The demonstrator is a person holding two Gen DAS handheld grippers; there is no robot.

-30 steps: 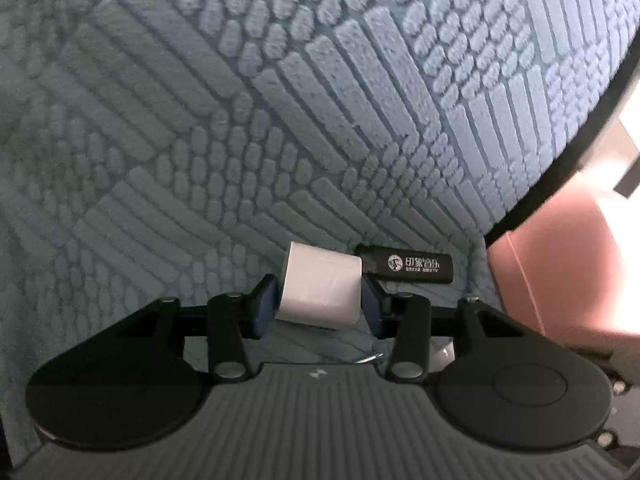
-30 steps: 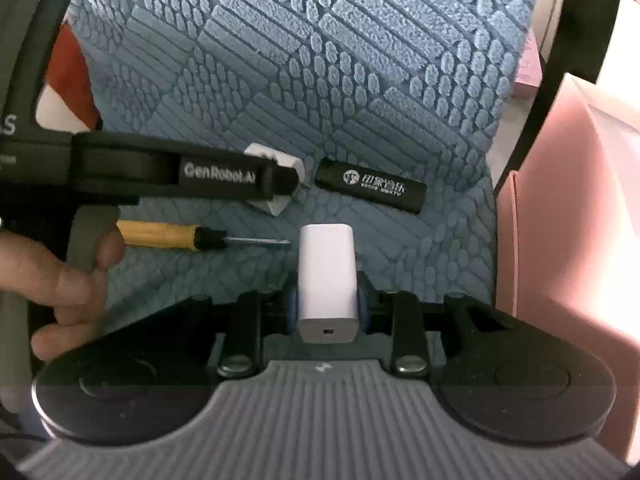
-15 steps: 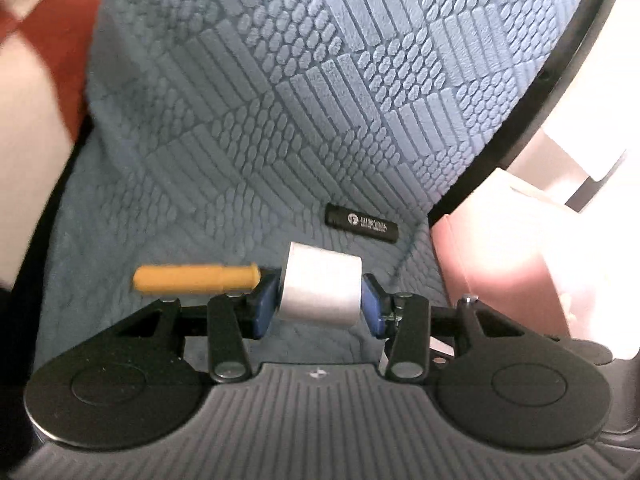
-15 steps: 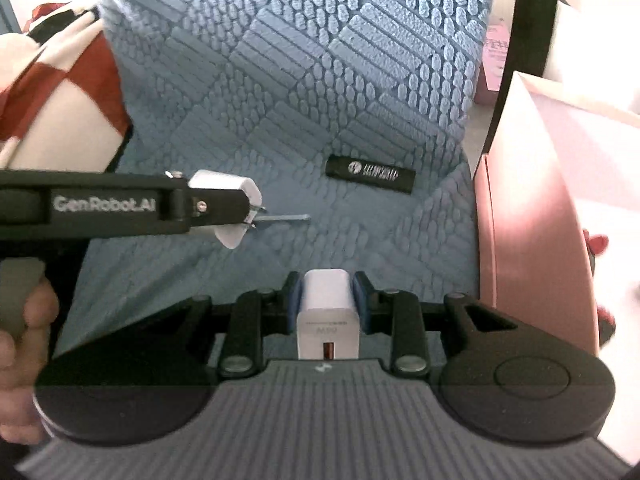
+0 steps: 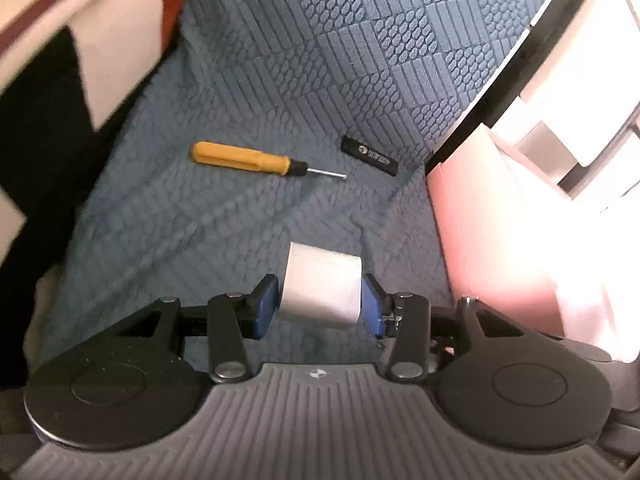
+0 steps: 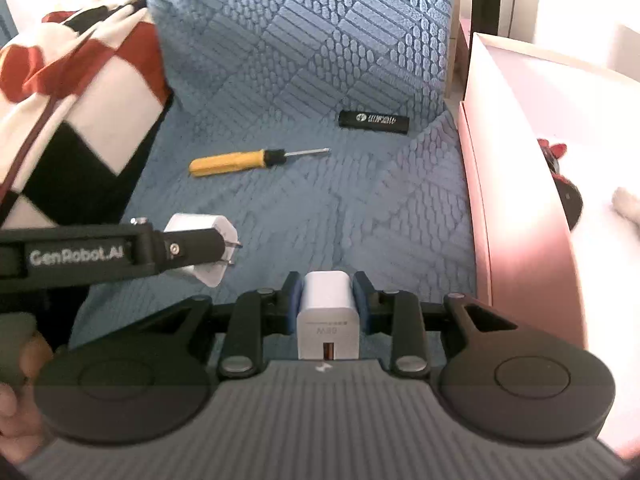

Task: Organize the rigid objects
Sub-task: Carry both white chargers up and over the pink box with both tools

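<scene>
My left gripper (image 5: pixel 320 300) is shut on a white charger cube (image 5: pixel 322 286), held above the blue seat cushion; in the right wrist view this gripper (image 6: pixel 212 252) and its plug-pronged charger (image 6: pixel 202 250) show at the left. My right gripper (image 6: pixel 326 300) is shut on a second white USB charger (image 6: pixel 328 314). A yellow-handled screwdriver (image 5: pixel 250 159) (image 6: pixel 236 162) and a black stick with white print (image 5: pixel 370 155) (image 6: pixel 374 121) lie on the cushion farther back.
A pink box (image 6: pixel 520 208) stands at the right of the cushion, with a dark red-and-black item (image 6: pixel 560 184) inside; it also shows in the left wrist view (image 5: pixel 500 248). A checked red, white and black cloth (image 6: pixel 76 120) lies at the left.
Both grippers have lifted and pulled back from the cushion with their chargers held. The screwdriver and black stick now look smaller and farther away, and more of the pink box shows.
</scene>
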